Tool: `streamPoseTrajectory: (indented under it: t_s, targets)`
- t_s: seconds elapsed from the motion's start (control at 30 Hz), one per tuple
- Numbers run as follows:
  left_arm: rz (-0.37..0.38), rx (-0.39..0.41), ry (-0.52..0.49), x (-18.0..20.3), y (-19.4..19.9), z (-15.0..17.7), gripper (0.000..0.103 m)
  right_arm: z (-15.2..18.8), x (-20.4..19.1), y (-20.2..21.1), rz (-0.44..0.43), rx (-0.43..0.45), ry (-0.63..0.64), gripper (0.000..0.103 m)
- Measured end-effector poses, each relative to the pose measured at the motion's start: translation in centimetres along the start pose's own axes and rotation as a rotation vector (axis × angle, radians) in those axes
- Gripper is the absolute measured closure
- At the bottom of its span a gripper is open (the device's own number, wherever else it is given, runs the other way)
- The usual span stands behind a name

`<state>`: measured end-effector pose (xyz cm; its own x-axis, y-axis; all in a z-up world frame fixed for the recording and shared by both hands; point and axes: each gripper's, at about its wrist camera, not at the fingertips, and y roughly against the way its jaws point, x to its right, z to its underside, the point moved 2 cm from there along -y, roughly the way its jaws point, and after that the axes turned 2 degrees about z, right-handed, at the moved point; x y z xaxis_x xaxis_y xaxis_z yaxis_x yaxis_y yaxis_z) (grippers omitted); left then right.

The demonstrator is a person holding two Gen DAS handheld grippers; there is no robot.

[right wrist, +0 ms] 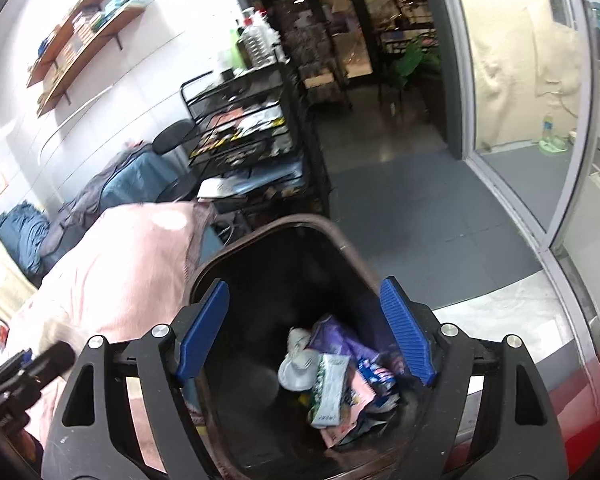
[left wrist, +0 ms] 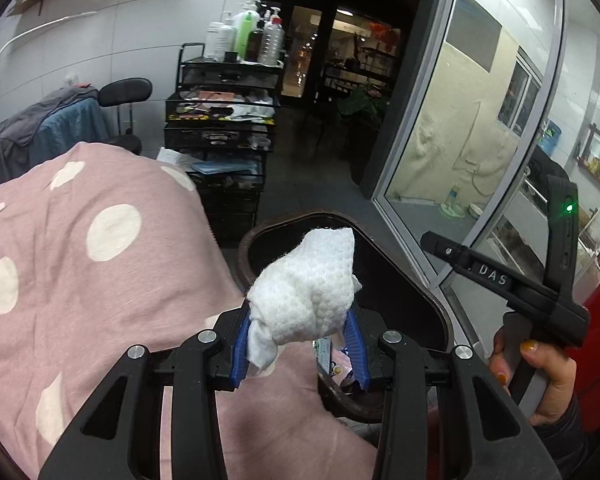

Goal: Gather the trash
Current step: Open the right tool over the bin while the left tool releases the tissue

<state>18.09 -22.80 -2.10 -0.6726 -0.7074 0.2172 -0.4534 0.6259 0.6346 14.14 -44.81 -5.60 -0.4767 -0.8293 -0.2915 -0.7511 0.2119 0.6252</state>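
Now left gripper (left wrist: 300, 344) pinches white tissue wad (left wrist: 306, 288) over bin (right wrist: 260, 240); right gripper (right wrist: 306, 332) spread, empty.

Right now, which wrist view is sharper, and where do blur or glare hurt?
Left wrist view: sharp on the crumpled white paper towel; reflections on the glass door. Right wrist view: motion-smeared, the wall washed out, yet wrappers in the dark brown plastic bin stay readable.

Two grippers: the left gripper (left wrist: 300, 340) and the right gripper (right wrist: 306, 332), each with two blue pads. One white wad of tissue (left wrist: 304, 292). One dark bin (right wrist: 260, 264), with several wrappers (right wrist: 340, 376) inside it; I cannot count them exactly. Behind the bin, one black wire trolley (left wrist: 220, 120), about six bottles (left wrist: 256, 32) on top. Two wall shelves (right wrist: 80, 32).
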Motion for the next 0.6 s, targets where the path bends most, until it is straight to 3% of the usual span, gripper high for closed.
streamPoseTrajectory:
  t_s: [0.47, 0.57, 0.6]
  targets:
    - [0.010, -0.111, -0.084, 2.7, -5.3, -1.0, 0.063, -2.5, 4.0, 0.9, 0.086, 0.048, -0.059, 0.025]
    - [-0.002, -0.139, -0.098, 3.2, -6.2, -0.8, 0.055, -2.6, 4.4, 1.0, 0.088, 0.048, -0.061, 0.025]
    - [-0.011, -0.145, -0.105, 3.4, -6.5, -0.8, 0.047, -2.6, 4.4, 1.0, 0.088, 0.048, -0.061, 0.025]
